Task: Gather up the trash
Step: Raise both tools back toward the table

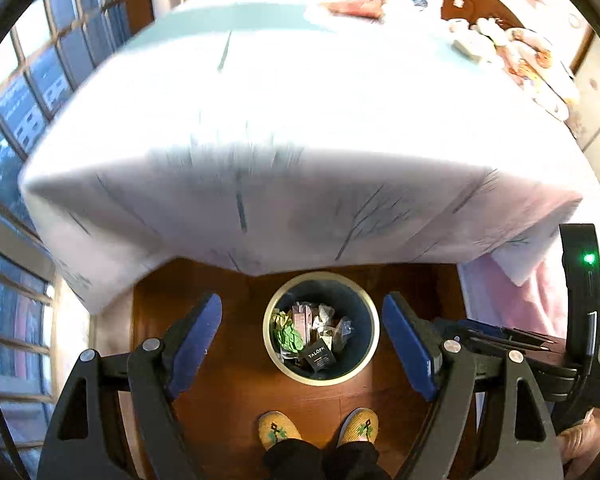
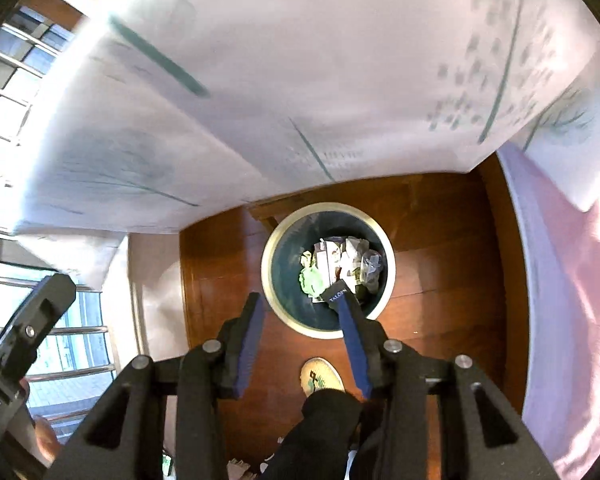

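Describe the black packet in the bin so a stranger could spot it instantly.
Find the round bin on the wooden floor at the foot of the bed. Among its crumpled trash, the black packet lies nearest the slippers: the only dark, flat piece, with white lettering.

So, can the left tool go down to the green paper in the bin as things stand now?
Probably yes. The left tool hangs open above the bin, and nothing lies between it and the green paper, which sits on top of the trash at the left side.
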{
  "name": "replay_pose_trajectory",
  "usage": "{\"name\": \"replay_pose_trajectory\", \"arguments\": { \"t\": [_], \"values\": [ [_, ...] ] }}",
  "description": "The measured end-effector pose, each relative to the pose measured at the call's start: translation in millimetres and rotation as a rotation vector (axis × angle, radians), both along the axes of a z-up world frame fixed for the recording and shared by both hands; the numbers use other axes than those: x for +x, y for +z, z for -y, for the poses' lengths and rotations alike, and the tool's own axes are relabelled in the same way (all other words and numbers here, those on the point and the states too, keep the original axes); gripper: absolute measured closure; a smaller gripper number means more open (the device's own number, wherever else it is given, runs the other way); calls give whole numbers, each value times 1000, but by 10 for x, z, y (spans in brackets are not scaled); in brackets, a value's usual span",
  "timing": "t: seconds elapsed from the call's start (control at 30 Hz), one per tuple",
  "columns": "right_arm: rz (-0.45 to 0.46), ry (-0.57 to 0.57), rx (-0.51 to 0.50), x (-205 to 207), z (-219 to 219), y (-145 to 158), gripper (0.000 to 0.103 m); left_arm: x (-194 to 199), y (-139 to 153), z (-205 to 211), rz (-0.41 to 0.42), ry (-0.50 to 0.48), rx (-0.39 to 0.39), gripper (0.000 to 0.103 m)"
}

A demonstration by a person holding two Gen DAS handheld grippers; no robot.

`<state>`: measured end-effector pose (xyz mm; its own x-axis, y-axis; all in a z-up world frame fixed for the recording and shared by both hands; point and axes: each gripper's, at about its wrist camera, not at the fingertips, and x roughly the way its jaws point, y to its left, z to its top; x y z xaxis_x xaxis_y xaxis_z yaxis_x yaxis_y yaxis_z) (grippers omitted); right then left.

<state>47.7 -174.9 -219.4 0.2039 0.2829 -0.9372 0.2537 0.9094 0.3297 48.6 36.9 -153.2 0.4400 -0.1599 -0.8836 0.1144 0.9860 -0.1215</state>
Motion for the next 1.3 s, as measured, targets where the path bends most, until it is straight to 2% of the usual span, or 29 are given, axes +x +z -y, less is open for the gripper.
{"name": "replay_pose_trajectory", "arguments": {
  "t": [0.17,0.3,0.5,0.73,0.8,0.87,1.07,1.2,1.3],
  "values": [
    [30,14,-9,-73,-47,566,60,-31,550,-20,53,-26,0,22],
    [66,17,-19,-101,-60,960,59,-35,919,-72,72,-39,-29,22],
    [126,-13,-45,-102,-39,1461,59,-7,1252,-122,75,-64,-81,23],
    [244,-88,-88,47,5,2051,59,160,1678,-94,161,-115,-47,23],
    [285,-105,-105,116,28,2219,55,245,1825,-103,190,-121,-49,23],
    [319,-126,-120,171,57,2378,41,330,1954,-116,211,-127,-62,23],
    [395,-214,-134,394,232,2659,40,729,2185,-106,229,-141,-80,22],
    [423,-269,-139,605,388,2734,40,1058,2188,-50,187,-131,-91,21],
    [433,-299,-152,819,514,2738,35,1279,2178,7,185,-110,-93,21]
  ]
}}
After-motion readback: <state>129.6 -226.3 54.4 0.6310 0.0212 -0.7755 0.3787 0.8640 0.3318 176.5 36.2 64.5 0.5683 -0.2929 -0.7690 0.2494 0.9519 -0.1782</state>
